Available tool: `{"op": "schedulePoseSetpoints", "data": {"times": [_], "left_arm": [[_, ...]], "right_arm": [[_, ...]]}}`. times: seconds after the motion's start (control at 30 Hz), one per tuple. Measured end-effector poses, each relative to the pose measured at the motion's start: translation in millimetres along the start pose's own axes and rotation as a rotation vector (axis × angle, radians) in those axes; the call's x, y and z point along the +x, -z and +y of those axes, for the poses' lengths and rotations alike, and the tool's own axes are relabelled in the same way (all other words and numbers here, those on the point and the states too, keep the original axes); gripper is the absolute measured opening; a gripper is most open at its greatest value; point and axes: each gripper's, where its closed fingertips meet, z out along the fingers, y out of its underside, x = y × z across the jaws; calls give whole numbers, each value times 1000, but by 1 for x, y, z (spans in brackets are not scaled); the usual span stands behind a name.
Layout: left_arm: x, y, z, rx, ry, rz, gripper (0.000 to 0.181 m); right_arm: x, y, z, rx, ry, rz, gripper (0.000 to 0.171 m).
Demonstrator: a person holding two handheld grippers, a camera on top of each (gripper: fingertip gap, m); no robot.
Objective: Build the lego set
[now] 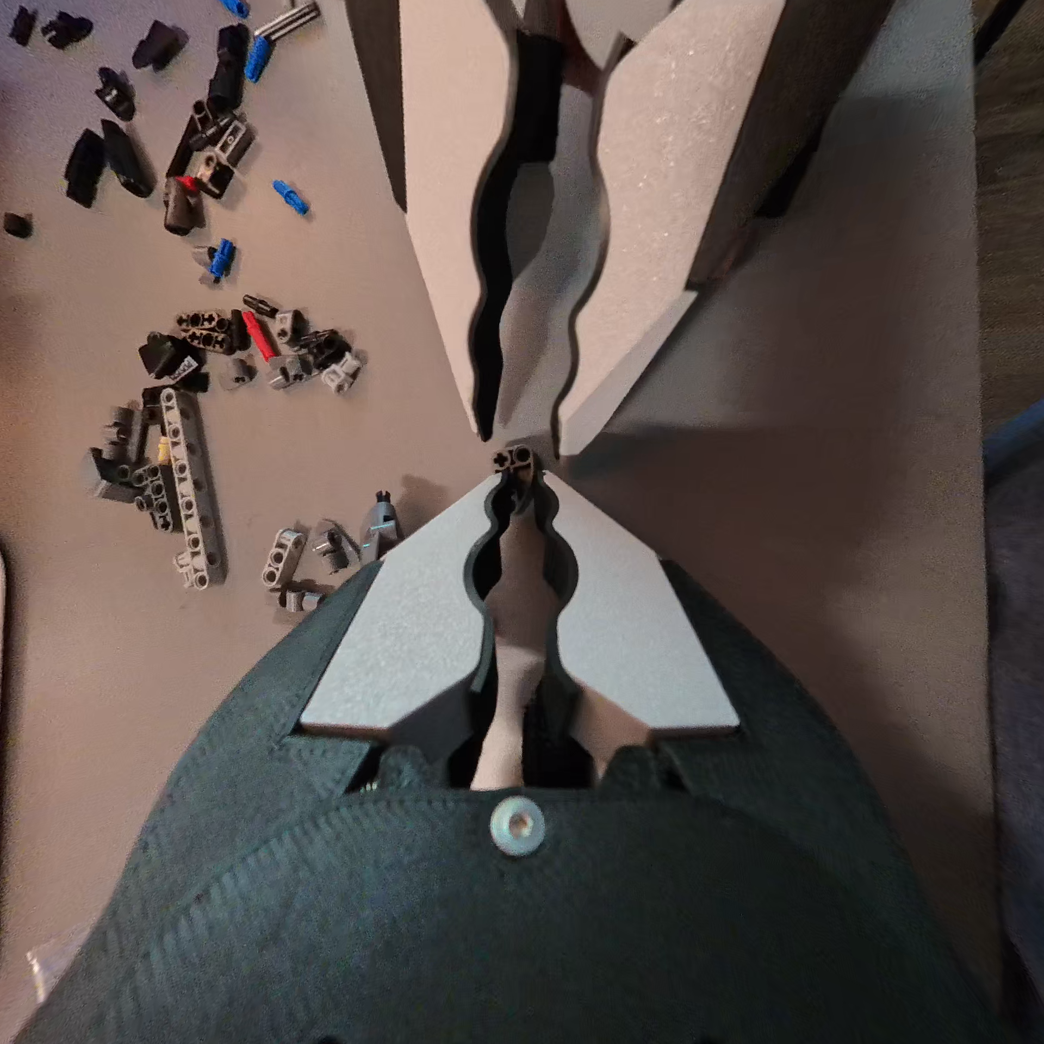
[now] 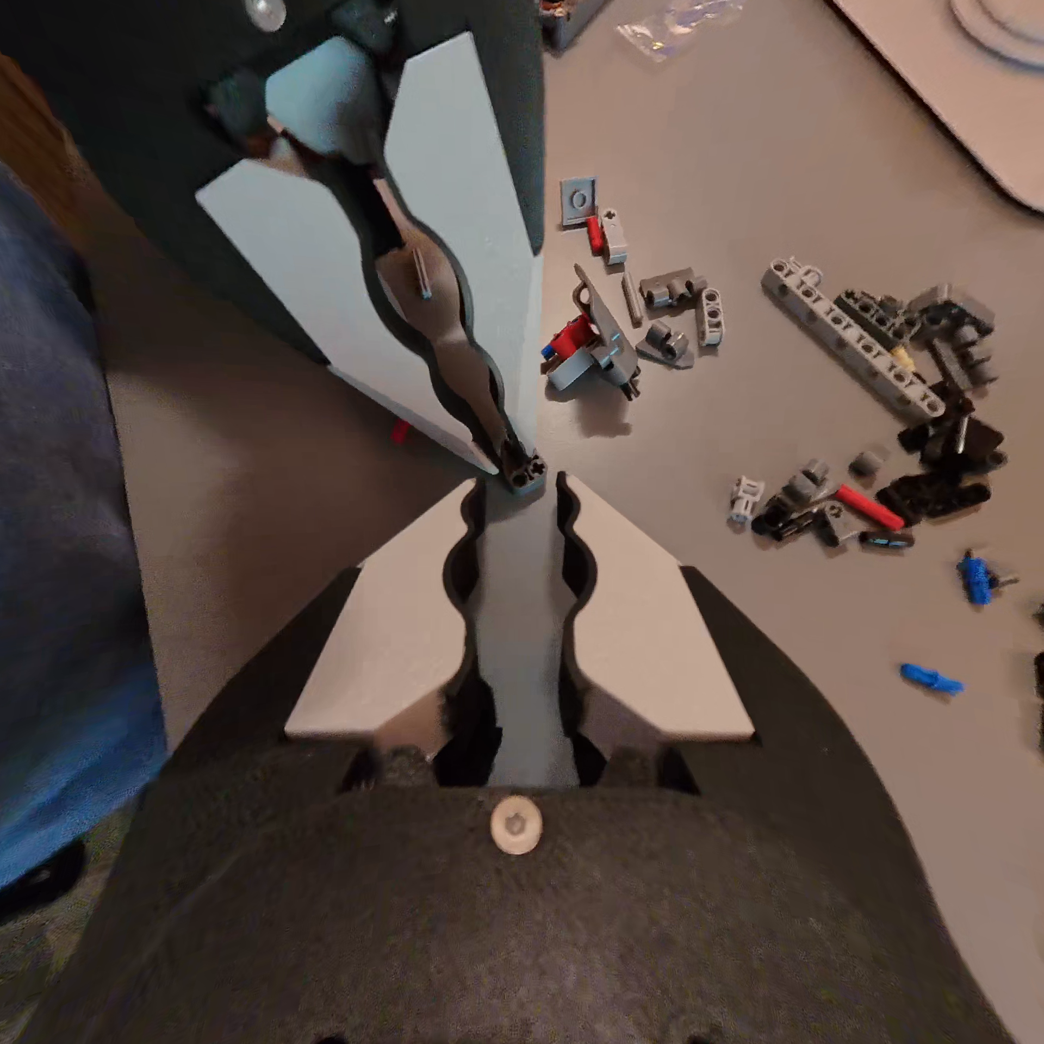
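We see the left gripper (image 1: 517, 480) with its jaws drawn in tight on a small dark connector piece (image 1: 513, 459), pinched at the very tips above the table (image 1: 734, 508). The right gripper (image 2: 520, 480) faces it tip to tip, jaws parted by a narrow gap with nothing between them, the connector piece just ahead of its tips. To the side of the connector piece, well apart from it, loose lego parts lie scattered on the table: a long light grey beam (image 1: 189, 480) joined to darker pieces, a red pin (image 1: 259, 334), several blue pins (image 1: 291, 196). Far beyond the connector piece, a clear plastic bag (image 2: 672, 25) lies crumpled; we cannot tell what it contains.
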Motion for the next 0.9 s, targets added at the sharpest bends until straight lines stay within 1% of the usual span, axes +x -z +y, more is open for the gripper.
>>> {"op": "schedulePoseSetpoints", "data": {"times": [0.1,0.17,0.3,0.37,0.43,0.57,0.6,0.7,0.77,0.9], "left_arm": [[1,0,0,11,9,45,7],[2,1,0,17,5,78,7],[2,2,0,31,0,96,6],[0,4,0,51,-19,63,6],[-5,10,-1,81,-36,-5,7],[-15,28,-11,159,-104,-137,13],[-15,30,-12,160,-129,-150,14],[-14,31,-15,164,-191,-154,10],[-12,32,-17,172,-208,-148,6],[-11,35,-22,205,-217,-155,5]], "right_arm": [[0,-4,-1,-10,73,-52,22],[-2,-9,2,-31,116,-98,14],[-2,-10,1,-40,74,-181,13],[-2,-11,-2,-29,-5,-217,12],[1,-9,-5,-10,-112,-252,13],[-3,1,-11,17,-337,-425,13],[-6,4,-14,30,-373,-474,13],[-6,10,-21,45,-454,-551,13],[-5,11,-22,47,-493,-586,13],[-5,15,-27,75,-566,-652,13]]}}
